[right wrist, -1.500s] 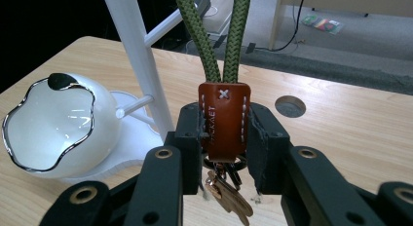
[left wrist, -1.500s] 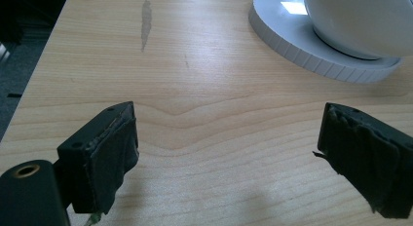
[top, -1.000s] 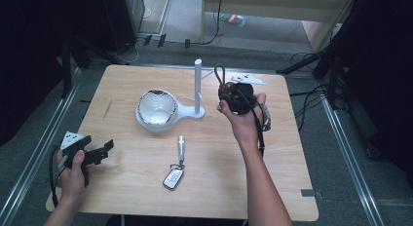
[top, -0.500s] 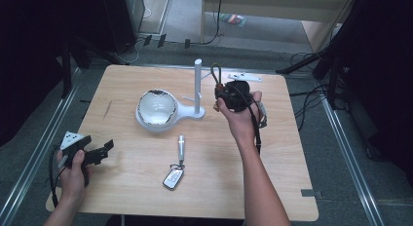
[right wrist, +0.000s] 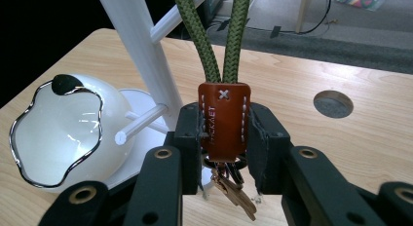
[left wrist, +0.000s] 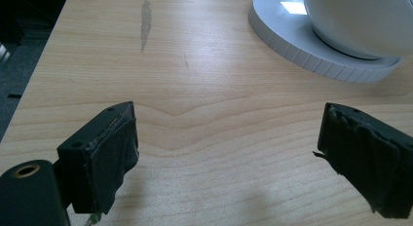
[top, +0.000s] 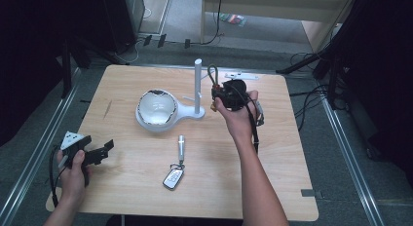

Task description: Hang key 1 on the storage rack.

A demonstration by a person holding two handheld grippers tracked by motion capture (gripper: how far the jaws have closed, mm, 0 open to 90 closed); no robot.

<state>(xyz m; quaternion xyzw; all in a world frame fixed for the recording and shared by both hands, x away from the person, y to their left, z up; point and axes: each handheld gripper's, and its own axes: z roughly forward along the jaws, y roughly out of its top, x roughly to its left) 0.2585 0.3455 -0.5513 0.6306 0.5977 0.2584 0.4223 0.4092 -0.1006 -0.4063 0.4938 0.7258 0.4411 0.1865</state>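
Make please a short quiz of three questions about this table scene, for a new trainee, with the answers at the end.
1. True or false: the right gripper is shut on the brown leather tab of the green rope key strap.
2. What lies on the wooden table nearest to the person: A) the white bowl-shaped dish with a wavy dark rim, B) the silver car key fob, C) the white upright stand with side pegs?
3. What is between the jaws of the left gripper?

Key: 1 true. 2 B. 3 Nothing; the jaws stand open above bare wood.
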